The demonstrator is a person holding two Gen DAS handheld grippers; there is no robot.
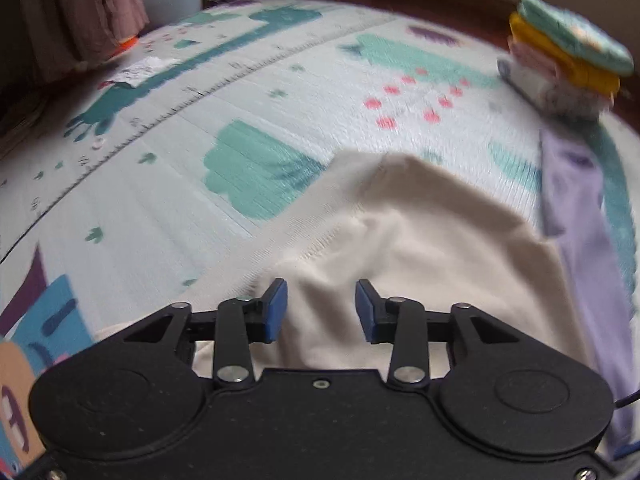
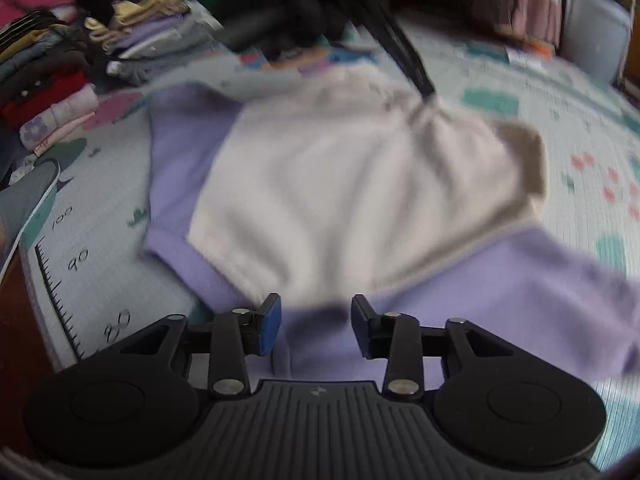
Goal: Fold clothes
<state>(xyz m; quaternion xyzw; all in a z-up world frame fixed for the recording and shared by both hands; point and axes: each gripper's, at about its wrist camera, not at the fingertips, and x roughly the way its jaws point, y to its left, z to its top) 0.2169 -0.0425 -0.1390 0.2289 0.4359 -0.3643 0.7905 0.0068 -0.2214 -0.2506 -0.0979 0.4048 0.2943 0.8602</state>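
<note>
Lying spread on the printed play mat (image 1: 248,92) is a cream and lilac garment (image 2: 340,184), its cream panel uppermost and the lilac sleeves and hem showing around it. The left claw (image 1: 321,306) hangs just over the cream cloth, its blue pads (image 1: 276,312) standing apart with fabric showing in the gap but not pinched between them. In the right wrist view a dark tool reaches down to the far edge of the cream panel, where the cloth bunches into a small peak; whether it grips there I cannot tell through the blur. The right claw (image 2: 316,326) sits at the near edge of the garment, over the lilac hem, its fingers apart and nothing caught between them. A stack of folded clothes (image 1: 568,60), teal on top with yellow and pale pink beneath, stands at the far right corner of the mat in the left wrist view. In the right wrist view more piles of folded clothing (image 2: 60,80) line the far left side of the mat, and a printed ruler scale (image 2: 68,276) runs along its left border.
</note>
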